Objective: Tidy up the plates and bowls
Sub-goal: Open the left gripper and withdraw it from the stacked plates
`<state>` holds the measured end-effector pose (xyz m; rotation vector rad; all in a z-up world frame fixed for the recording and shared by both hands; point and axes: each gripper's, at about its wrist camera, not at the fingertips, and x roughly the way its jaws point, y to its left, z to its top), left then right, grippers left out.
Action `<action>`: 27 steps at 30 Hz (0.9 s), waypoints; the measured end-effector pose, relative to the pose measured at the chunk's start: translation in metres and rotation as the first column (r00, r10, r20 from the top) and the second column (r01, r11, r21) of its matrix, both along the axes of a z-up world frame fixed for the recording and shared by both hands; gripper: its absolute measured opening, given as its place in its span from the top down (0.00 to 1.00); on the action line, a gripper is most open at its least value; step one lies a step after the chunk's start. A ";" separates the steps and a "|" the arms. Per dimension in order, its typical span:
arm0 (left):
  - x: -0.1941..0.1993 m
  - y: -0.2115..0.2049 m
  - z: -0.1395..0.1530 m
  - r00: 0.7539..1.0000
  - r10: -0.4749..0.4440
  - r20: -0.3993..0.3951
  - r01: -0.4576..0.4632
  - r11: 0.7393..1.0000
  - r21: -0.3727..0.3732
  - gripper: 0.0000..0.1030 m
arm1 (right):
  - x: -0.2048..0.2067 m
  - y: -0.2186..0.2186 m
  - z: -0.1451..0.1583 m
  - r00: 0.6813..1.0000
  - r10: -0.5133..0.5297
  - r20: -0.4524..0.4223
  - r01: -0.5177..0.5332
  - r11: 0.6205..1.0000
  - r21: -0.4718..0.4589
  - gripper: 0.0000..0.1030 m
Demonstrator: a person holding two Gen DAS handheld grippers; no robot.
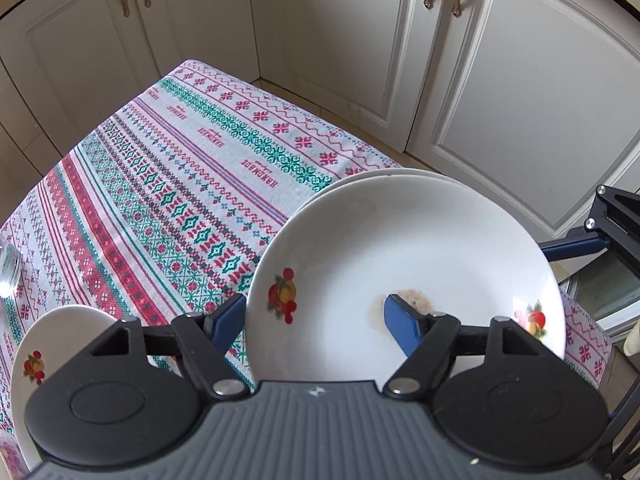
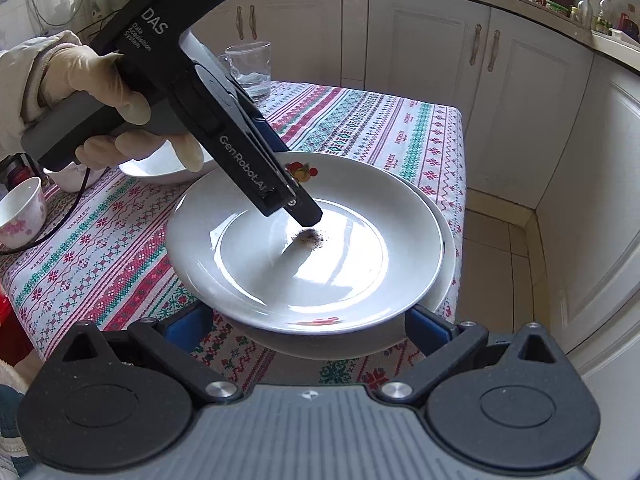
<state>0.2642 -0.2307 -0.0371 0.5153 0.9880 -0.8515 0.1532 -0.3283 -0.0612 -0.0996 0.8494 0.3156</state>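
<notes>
Two white plates with fruit decals are stacked near the table's right edge, the upper plate [image 1: 400,240] [image 2: 340,280] on the lower plate [image 1: 400,171] [image 2: 449,272]. A brown food smear [image 2: 310,236] marks the upper plate's middle. My left gripper [image 1: 314,310] is open and straddles the upper plate's rim. One of its fingers [image 1: 228,320] is outside the rim, and the other is inside over the smear, with a wide gap to the rim. My right gripper [image 2: 308,325] is open at the stack's near rim, its blue fingers [image 2: 188,324] wide apart.
A third white dish [image 1: 60,340] [image 2: 160,170] sits to the left, partly behind the gloved hand [image 2: 100,80]. A glass mug [image 2: 250,68] stands at the far edge of the table, a flowered cup [image 2: 20,212] at the left. The patterned tablecloth [image 1: 180,168] ends near cream cabinets [image 1: 500,80].
</notes>
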 end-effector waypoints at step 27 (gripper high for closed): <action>-0.078 0.063 0.042 0.975 0.126 0.183 -0.095 0.981 -0.171 0.16 | -0.038 0.020 0.014 0.990 0.034 0.138 -0.027 0.998 -0.048 0.00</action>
